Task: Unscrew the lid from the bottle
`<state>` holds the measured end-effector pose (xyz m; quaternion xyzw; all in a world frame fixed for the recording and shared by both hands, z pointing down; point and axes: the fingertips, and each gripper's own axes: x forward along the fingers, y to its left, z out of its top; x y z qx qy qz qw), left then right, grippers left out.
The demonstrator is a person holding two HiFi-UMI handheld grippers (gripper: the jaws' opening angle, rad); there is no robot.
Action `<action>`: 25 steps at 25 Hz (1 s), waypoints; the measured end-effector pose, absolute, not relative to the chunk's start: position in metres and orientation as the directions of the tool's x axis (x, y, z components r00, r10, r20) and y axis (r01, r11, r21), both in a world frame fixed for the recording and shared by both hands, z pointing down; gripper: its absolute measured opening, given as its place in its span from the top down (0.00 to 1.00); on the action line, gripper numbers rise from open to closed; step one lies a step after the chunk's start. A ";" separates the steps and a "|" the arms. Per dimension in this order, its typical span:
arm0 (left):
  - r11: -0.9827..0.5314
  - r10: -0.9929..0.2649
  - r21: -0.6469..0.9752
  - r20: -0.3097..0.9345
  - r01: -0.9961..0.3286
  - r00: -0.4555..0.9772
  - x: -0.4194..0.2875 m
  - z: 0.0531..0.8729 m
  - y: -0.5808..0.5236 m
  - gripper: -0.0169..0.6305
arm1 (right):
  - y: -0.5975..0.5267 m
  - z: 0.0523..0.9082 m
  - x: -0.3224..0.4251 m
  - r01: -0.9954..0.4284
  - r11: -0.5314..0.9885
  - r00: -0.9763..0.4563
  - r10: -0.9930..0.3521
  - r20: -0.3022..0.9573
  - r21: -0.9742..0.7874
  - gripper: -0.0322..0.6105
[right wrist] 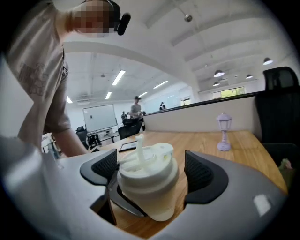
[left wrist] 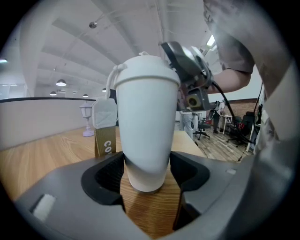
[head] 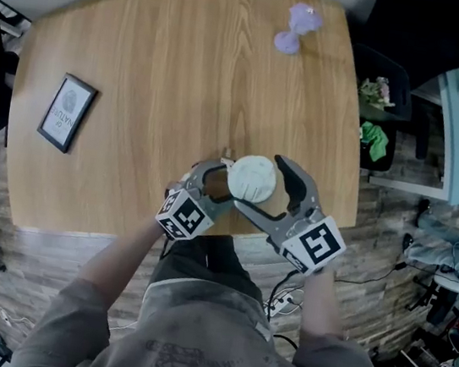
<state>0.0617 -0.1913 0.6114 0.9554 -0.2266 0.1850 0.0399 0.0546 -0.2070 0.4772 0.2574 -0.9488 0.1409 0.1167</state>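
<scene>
Apparently right tool [right wrist: 151, 174] straddles lid [head: 252, 178] while left tool [left wrist: 146, 174] clamps bottle [left wrist: 146, 117].

A: Clothing, as seen from the head view?

B: Grey short-sleeved T-shirt [head: 186, 360], with faint dark print across the chest. Sleeve [head: 66, 304] cut loose.

A: Tools?

B: Left hand-held gripper [left wrist: 149, 165] and right hand-held gripper [right wrist: 151, 174] both have matte grey shells and black ribbed pads [left wrist: 108, 176]. Each carries a cube [head: 183, 216] of black-and-white square markers. A black cable [left wrist: 221, 96] runs off the right one.
</scene>
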 end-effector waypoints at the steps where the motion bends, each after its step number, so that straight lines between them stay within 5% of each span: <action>1: -0.888 -0.428 -0.007 0.372 -0.459 0.823 0.061 0.612 -0.191 0.50 | -0.206 0.474 0.053 -0.564 0.796 -0.820 -0.506 0.268 -0.221 0.26; 6: -0.868 -0.462 -0.007 0.379 -0.497 0.802 0.061 0.611 -0.191 0.50 | -0.221 0.477 0.046 -0.755 0.629 -0.656 -0.716 0.239 -0.185 0.23; 12: -0.832 -0.518 -0.015 0.380 -0.554 0.767 0.062 0.611 -0.192 0.50 | -0.236 0.486 0.039 -0.851 0.523 -0.515 -0.808 0.286 -0.051 0.22; 19: -0.842 -0.506 -0.022 0.379 -0.539 0.775 0.059 0.612 -0.191 0.51 | -0.235 0.484 0.036 -0.828 0.560 -0.550 -0.794 0.258 -0.042 0.22; 25: -0.863 -0.477 -0.036 0.383 -0.504 0.791 0.055 0.613 -0.189 0.53 | -0.221 0.485 0.024 -0.620 0.783 -0.762 -0.588 0.270 -0.045 0.22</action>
